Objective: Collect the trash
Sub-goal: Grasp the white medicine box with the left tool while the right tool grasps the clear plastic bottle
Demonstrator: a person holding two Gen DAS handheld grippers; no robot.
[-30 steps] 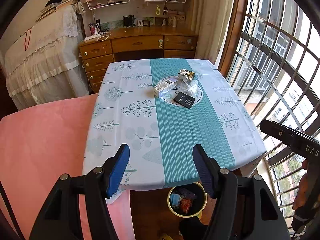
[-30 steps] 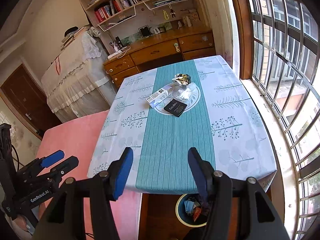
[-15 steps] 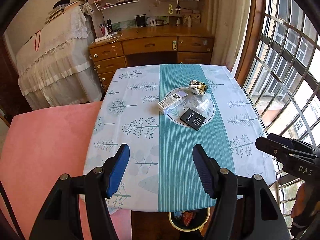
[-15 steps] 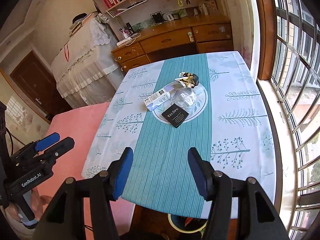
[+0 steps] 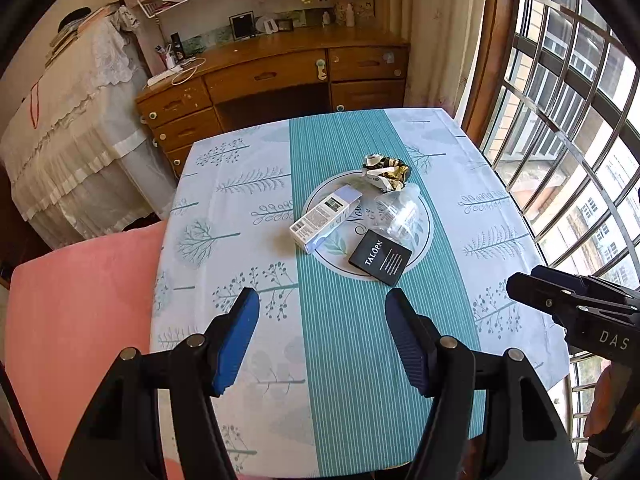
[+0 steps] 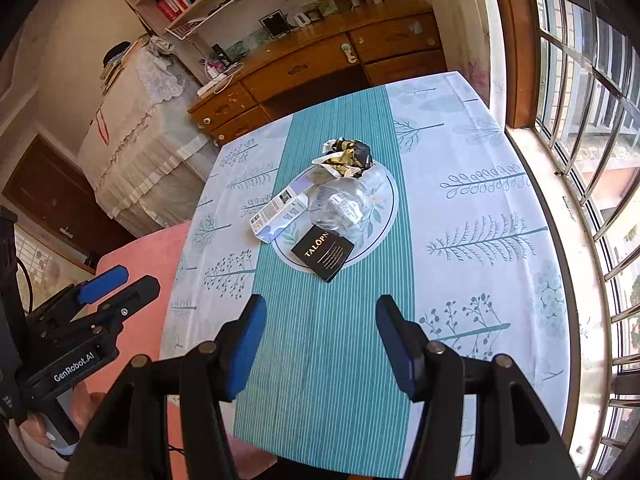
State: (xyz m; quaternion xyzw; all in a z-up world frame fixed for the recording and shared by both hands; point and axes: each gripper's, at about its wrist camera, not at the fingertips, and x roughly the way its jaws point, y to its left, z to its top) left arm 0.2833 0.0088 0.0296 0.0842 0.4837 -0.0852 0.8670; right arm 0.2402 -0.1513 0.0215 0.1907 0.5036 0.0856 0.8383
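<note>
Left wrist view: left gripper point(image 5: 322, 336) jaws spread wide, holding nothing; black card point(image 5: 380, 256) lies at one o'clock. Right gripper point(image 6: 320, 340) likewise gapes empty above the tablecloth point(image 6: 460, 216).

Four bits of trash on the table: one box point(image 5: 326, 218), one black card point(image 5: 380, 256), one clear wrapper point(image 5: 398, 212), one crumpled wrapper point(image 5: 385, 172).

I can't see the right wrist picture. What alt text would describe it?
A small pile of trash sits mid-table on a teal-striped tablecloth: a black card, a white carton, a clear plastic bag and a crumpled wrapper. The open, empty right claw hovers in the foreground, with the left claw at the left edge.
</note>
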